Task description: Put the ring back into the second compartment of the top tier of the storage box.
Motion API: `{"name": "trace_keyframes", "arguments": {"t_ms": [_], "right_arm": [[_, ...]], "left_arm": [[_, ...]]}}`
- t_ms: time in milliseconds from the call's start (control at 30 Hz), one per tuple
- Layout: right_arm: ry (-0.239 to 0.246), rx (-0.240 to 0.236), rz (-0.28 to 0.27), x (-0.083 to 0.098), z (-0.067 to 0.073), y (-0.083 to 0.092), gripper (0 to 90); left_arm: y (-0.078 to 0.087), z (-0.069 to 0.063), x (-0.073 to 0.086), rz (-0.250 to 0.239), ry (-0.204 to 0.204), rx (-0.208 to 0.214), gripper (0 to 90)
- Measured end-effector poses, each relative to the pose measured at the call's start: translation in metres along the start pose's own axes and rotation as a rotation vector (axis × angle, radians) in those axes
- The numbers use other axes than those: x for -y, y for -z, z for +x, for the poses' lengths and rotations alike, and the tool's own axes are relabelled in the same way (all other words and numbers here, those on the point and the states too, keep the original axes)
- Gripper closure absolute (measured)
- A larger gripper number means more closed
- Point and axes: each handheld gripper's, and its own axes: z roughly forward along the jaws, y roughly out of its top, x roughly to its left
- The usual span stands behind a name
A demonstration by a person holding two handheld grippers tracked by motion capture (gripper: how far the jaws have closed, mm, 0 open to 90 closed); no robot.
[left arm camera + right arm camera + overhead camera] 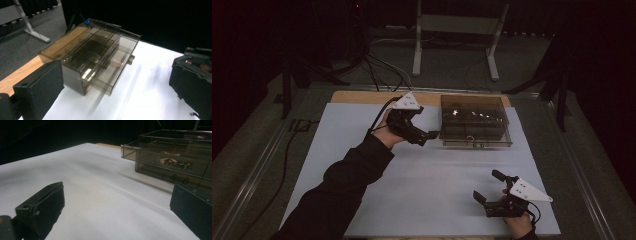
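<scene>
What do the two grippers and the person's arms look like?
Both the left gripper and the right gripper are black, each topped by a grey three-cornered plate with small dots. The jaws are flat black pads. A black cable trails from the left one. The left arm wears a dark sleeve.

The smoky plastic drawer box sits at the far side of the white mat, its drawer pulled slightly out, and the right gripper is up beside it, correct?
Not quite: it is the left gripper beside the drawer box, as the high view shows. The right gripper hovers over the near right of the white mat, jaws open. The rest holds.
</scene>
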Motion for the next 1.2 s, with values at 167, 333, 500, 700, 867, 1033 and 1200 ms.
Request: {"name": "trace_keyframes", "arguments": {"t_ms": [167,333,500,700,867,1033,1200], "right_arm": [[0.0,0.001,-0.001,0.0,0.0,0.0,0.0],[0.0,0.002,0.0,0.0,0.0,0.0,0.0],[0.0,0.002,-0.001,0.0,0.0,0.0,0.0],[0.002,0.003,0.0,0.0,0.001,0.0,0.0],[0.001,0.003,0.001,0.0,0.001,0.0,0.0],[-0.001,0.003,-0.001,0.0,0.0,0.0,0.0],[0.002,0.003,0.002,0.0,0.001,0.0,0.0]], "left_arm": [[0.009,0.003,0.008,0.009,0.012,-0.02,0.6],[0.017,0.007,0.02,0.016,0.033,-0.044,0.7],[0.024,0.008,0.036,0.049,0.019,-0.067,0.7],[0.032,0.01,0.052,0.07,0.025,-0.088,0.7],[0.039,0.011,0.063,0.073,0.046,-0.096,0.7],[0.043,0.011,0.071,0.092,0.043,-0.109,0.6],[0.048,0.01,0.082,0.099,0.061,-0.114,0.6]]}}
